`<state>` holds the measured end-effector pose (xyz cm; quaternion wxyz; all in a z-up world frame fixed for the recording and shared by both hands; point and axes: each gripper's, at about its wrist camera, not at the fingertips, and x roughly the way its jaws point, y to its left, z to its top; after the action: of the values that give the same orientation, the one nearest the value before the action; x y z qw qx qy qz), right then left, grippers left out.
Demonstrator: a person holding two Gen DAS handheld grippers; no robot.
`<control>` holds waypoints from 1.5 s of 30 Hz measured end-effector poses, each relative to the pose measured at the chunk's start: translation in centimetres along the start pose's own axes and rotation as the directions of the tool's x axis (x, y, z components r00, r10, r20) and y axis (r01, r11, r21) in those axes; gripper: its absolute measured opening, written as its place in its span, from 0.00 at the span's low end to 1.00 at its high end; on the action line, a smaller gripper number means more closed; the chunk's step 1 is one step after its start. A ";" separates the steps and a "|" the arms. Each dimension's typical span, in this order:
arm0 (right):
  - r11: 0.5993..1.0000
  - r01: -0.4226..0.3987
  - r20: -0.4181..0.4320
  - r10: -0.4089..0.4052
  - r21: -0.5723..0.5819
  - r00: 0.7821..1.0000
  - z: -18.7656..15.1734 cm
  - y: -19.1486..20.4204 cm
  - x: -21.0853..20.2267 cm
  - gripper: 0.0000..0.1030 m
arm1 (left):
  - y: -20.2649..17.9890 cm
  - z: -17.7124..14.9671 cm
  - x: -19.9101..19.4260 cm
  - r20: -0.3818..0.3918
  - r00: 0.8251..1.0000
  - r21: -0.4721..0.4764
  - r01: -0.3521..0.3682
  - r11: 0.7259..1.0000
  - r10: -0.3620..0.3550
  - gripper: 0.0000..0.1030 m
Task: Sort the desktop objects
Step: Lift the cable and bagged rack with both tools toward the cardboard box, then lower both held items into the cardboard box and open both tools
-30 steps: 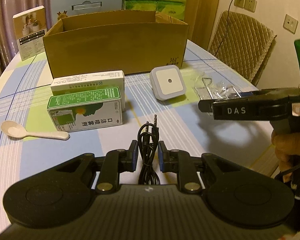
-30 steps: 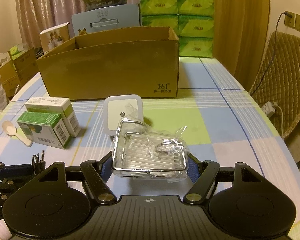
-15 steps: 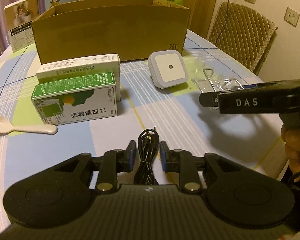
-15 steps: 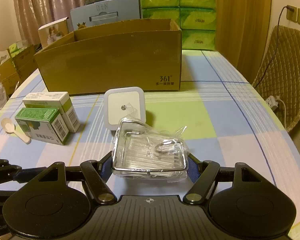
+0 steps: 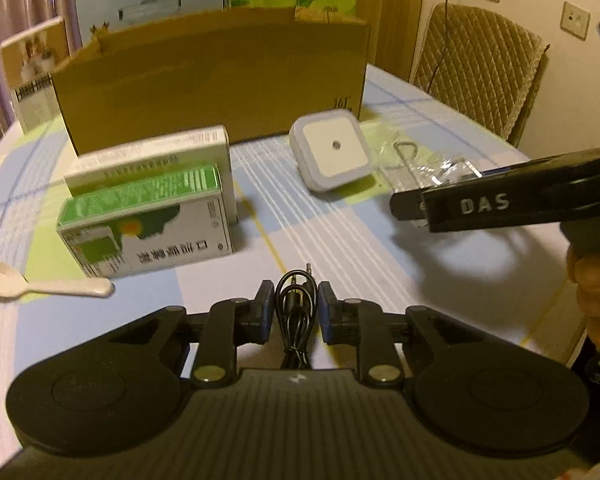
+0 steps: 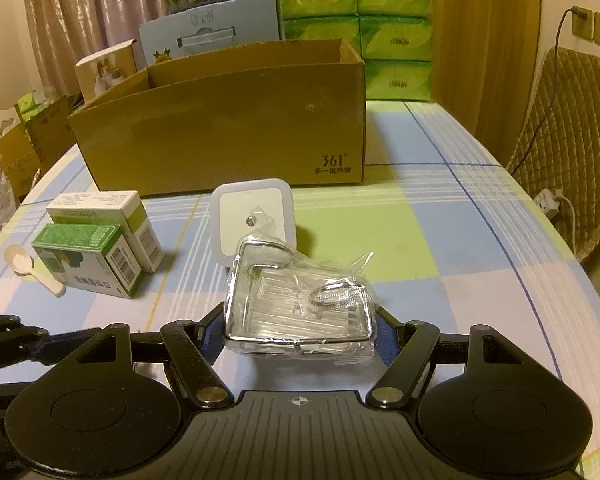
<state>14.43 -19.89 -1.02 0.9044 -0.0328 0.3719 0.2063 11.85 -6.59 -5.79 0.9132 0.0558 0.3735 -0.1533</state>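
the left gripper [image 5: 292, 307] had its fingers pinched narrow on a coiled black cable [image 5: 294, 312], low over the checked counter [image 5: 440, 264]. the right gripper [image 6: 300, 330] held a plastic-wrapped wire rack [image 6: 300, 304] between its fingers. ahead on the counter lay a night light [image 6: 254, 216], two green-and-white boxes [image 5: 148, 220], a spoon [image 5: 40, 284] and an open carton [image 6: 224, 128].
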 end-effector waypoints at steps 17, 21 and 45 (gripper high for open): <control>0.999 -0.035 0.089 0.037 -0.019 0.995 1.1 0.8 -2.5 0.67 | 1.3 2.3 -3.9 0.100 0.995 -0.072 -0.014 0.997 0.021 0.17; 0.999 -0.041 0.114 0.043 -0.017 0.993 2.4 0.8 -3.4 0.67 | 1.8 3.1 -4.7 0.114 0.993 -0.088 -0.018 0.996 0.028 0.17; 0.985 -0.111 0.179 0.134 -0.132 0.975 19.3 1.4 0.0 0.67 | 8.9 18.7 -4.3 0.251 0.965 -0.097 -0.047 0.994 0.070 0.17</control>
<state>26.57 -14.50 13.00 0.9172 -0.0451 0.2735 0.2863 24.20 -1.21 10.44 0.9592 0.0052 0.2581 -0.1151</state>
